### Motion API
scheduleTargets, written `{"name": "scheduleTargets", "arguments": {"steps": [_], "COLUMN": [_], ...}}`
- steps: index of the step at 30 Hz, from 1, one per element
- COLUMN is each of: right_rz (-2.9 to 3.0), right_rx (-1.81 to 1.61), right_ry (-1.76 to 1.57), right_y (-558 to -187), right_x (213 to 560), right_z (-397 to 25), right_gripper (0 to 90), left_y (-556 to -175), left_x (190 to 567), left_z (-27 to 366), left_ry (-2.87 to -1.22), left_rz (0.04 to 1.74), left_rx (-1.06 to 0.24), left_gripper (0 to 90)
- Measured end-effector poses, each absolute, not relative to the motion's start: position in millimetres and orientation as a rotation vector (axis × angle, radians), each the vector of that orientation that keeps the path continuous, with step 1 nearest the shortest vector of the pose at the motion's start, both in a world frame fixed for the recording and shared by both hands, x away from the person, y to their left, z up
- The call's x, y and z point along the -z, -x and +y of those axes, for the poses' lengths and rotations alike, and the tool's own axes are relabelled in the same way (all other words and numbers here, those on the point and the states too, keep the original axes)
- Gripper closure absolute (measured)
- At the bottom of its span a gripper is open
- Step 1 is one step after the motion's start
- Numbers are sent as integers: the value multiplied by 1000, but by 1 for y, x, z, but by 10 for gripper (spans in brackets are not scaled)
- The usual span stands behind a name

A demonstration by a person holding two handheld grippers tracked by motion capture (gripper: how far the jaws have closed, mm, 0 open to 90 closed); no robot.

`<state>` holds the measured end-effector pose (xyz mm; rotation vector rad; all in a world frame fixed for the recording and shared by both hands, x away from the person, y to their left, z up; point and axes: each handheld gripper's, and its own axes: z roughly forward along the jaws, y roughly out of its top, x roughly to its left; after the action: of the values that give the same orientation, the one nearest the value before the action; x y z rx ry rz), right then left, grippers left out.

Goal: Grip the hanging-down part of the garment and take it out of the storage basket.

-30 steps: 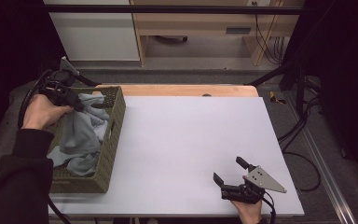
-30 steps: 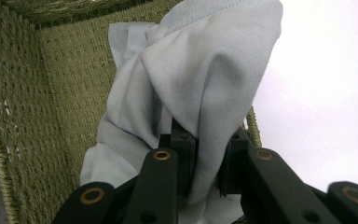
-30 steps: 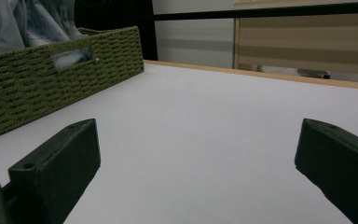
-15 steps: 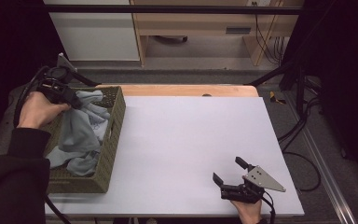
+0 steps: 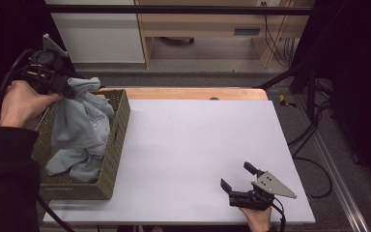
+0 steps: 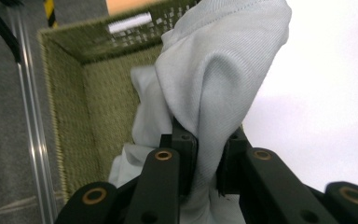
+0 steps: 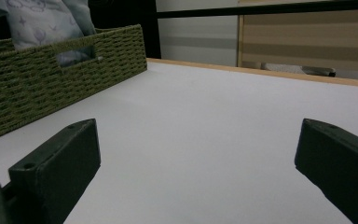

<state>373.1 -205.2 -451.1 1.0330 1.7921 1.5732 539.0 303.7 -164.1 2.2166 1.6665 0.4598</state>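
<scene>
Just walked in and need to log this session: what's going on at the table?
A person is working with a gripper in each hand. The left gripper is shut on a light blue-grey garment and holds its top above the woven basket at the table's left, while the lower part hangs down into the basket. The right gripper rests open on the white tabletop near the front edge, holding nothing.

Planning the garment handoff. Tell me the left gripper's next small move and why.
Probably keep lifting, then swing toward the table. The left gripper is shut on the pale blue cloth, whose lower part lies in the woven basket. The right gripper rests open on the table.
</scene>
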Motion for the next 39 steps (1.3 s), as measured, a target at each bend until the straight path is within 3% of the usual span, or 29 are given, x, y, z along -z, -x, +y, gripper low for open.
{"name": "scheduleTargets", "arguments": {"steps": [13,21,39], "right_rz": [1820,1864,1947], "right_rx": [-1581,-1623,-1754], "right_ry": [-1033,-993,-845], "right_y": [-376,-383,-419], "right_x": [451,442,406], "right_z": [-199,-183,-84], "right_gripper": [3,3,6], "left_y": [-522,-525,-530], "left_x": [118,110,111], "left_z": [303,302,300], "left_ry": [-2150,-2156,-2186], "left_rz": [1624,1632,1633], "left_rx": [-540,-535,-519], "left_gripper": [797,796,796]}}
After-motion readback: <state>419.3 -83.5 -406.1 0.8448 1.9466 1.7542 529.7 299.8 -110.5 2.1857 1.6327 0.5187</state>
